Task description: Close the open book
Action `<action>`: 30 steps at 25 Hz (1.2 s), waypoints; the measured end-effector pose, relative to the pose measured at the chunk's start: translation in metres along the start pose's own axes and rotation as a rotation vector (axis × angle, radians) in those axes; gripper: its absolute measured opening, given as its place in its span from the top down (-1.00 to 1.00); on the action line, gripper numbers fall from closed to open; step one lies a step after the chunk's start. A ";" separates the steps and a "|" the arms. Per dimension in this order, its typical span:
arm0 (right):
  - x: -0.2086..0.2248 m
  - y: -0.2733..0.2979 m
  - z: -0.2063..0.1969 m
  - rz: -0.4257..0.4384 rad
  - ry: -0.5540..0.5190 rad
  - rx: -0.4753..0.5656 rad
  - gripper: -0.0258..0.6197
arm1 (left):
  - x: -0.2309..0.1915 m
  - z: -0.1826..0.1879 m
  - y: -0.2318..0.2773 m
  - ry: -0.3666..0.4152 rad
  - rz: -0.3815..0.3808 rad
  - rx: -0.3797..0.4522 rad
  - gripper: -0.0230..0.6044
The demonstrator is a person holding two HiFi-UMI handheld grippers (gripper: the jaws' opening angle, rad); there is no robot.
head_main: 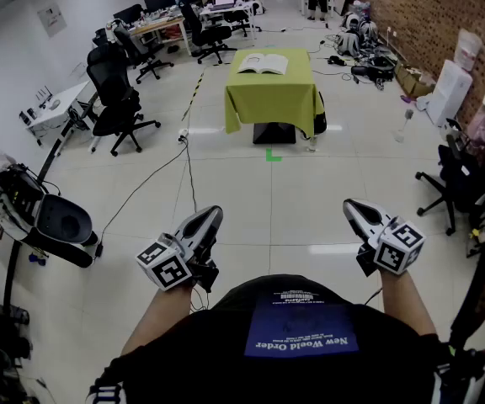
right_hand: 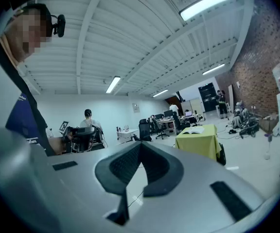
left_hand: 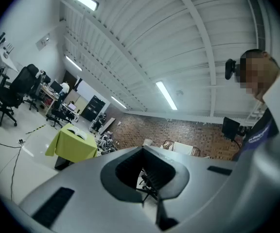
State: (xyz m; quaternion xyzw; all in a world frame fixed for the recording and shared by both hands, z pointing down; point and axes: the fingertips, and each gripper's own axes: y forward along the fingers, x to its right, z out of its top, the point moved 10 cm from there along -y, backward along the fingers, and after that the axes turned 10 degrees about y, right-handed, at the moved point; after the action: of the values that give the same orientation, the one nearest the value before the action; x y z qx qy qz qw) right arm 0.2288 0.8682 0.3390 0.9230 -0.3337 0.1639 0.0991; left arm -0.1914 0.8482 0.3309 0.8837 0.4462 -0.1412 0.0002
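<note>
Paper is the main thing to judge here. The open white-paged book (head_main: 263, 63) looks light and floppy, with soft leaves that crease easily. Its covers are probably stiffer, though from this far off their make cannot be told. The best hold is likely the outer edge of one cover, slipped under and swung over the spine. Pinching loose pages risks a tear, and a light book may slide on cloth, so the other half probably needs steadying.

The book lies spread flat, face up, on the lime-green cloth-covered tabletop (head_main: 272, 99), toward its far edge and roughly centred across it. Both tongs are well apart from the tabletop, on its near side across a wide stretch of pale tiled floor (head_main: 310, 192), held close to the person's body. The left tongs (head_main: 213, 217) are clenched with nothing between their tips. The right tongs (head_main: 354, 207) are likewise clenched and empty. Both angle inward toward the tabletop, and neither touches the book.
</note>
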 end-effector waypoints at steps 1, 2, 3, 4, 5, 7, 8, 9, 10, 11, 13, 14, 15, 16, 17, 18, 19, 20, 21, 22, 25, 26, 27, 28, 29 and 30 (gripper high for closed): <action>0.006 -0.006 0.001 0.002 -0.005 -0.001 0.96 | 0.006 -0.003 0.006 -0.018 0.011 0.004 0.94; 0.011 -0.011 0.002 0.004 -0.009 -0.003 0.96 | 0.012 -0.005 0.012 -0.033 0.019 0.007 0.94; 0.016 -0.016 0.003 0.005 -0.011 -0.004 0.96 | 0.017 -0.008 0.018 -0.042 0.024 0.009 0.94; 0.022 -0.020 0.004 0.006 -0.011 -0.006 0.96 | 0.021 -0.011 0.023 -0.047 0.025 0.010 0.94; 0.027 -0.023 0.005 0.007 -0.011 -0.008 0.96 | 0.024 -0.013 0.029 -0.048 0.024 0.009 0.94; 0.038 -0.029 0.006 0.005 -0.006 -0.011 0.96 | 0.031 -0.018 0.040 -0.052 0.017 0.003 0.94; 0.043 -0.033 0.005 0.003 -0.003 -0.012 0.96 | 0.033 -0.021 0.046 -0.055 0.012 -0.003 0.94; 0.047 -0.036 0.005 -0.001 0.002 -0.013 0.96 | 0.035 -0.023 0.051 -0.058 0.008 -0.009 0.94; 0.052 -0.038 0.005 -0.005 0.006 -0.013 0.96 | 0.036 -0.025 0.055 -0.061 0.005 -0.015 0.94; 0.055 -0.038 0.005 -0.010 0.010 -0.014 0.96 | 0.036 -0.026 0.059 -0.065 0.002 -0.020 0.94; 0.060 -0.036 0.005 -0.018 0.016 -0.018 0.96 | 0.031 -0.027 0.064 -0.073 -0.004 -0.025 0.94; 0.062 -0.033 0.005 -0.022 0.018 -0.020 0.96 | 0.027 -0.027 0.067 -0.077 -0.007 -0.024 0.94; 0.064 -0.029 0.005 -0.026 0.018 -0.023 0.96 | 0.022 -0.027 0.069 -0.080 -0.010 -0.022 0.94; 0.065 -0.024 0.005 -0.030 0.018 -0.025 0.96 | 0.015 -0.027 0.072 -0.084 -0.015 -0.020 0.94; 0.066 -0.018 0.006 -0.033 0.017 -0.027 0.96 | 0.008 -0.026 0.074 -0.087 -0.021 -0.017 0.94; 0.067 -0.010 0.007 -0.036 0.014 -0.029 0.96 | -0.001 -0.026 0.076 -0.090 -0.028 -0.014 0.94; 0.066 -0.001 0.009 -0.038 0.008 -0.030 0.96 | -0.011 -0.024 0.078 -0.091 -0.036 -0.009 0.94; 0.066 0.010 0.012 -0.043 -0.001 -0.030 0.96 | -0.023 -0.022 0.080 -0.092 -0.045 -0.003 0.94; 0.064 0.021 0.016 -0.049 -0.012 -0.027 0.96 | -0.037 -0.018 0.082 -0.092 -0.055 0.003 0.94; 0.063 0.034 0.020 -0.058 -0.020 -0.021 0.96 | -0.051 -0.013 0.083 -0.091 -0.065 0.009 0.94; 0.054 0.077 0.032 -0.076 -0.016 -0.003 0.96 | -0.098 0.004 0.082 -0.094 -0.081 0.009 0.94; 0.051 0.092 0.035 -0.077 -0.021 0.000 0.96 | -0.115 0.011 0.081 -0.090 -0.088 0.011 0.94; 0.049 0.108 0.038 -0.080 -0.031 0.003 0.96 | -0.132 0.018 0.081 -0.079 -0.097 0.015 0.94; 0.047 0.124 0.042 -0.084 -0.040 0.011 0.96 | -0.149 0.025 0.081 -0.065 -0.107 0.019 0.94; 0.046 0.139 0.045 -0.089 -0.042 0.023 0.96 | -0.166 0.032 0.081 -0.052 -0.117 0.022 0.94; 0.043 0.155 0.048 -0.092 -0.038 0.033 0.96 | -0.182 0.038 0.079 -0.046 -0.124 0.023 0.94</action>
State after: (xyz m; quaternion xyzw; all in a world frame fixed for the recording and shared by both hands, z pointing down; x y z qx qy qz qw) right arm 0.1713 0.7117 0.3219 0.9419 -0.2900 0.1469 0.0847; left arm -0.2407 0.6526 0.3300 0.8509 0.4982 -0.1664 -0.0087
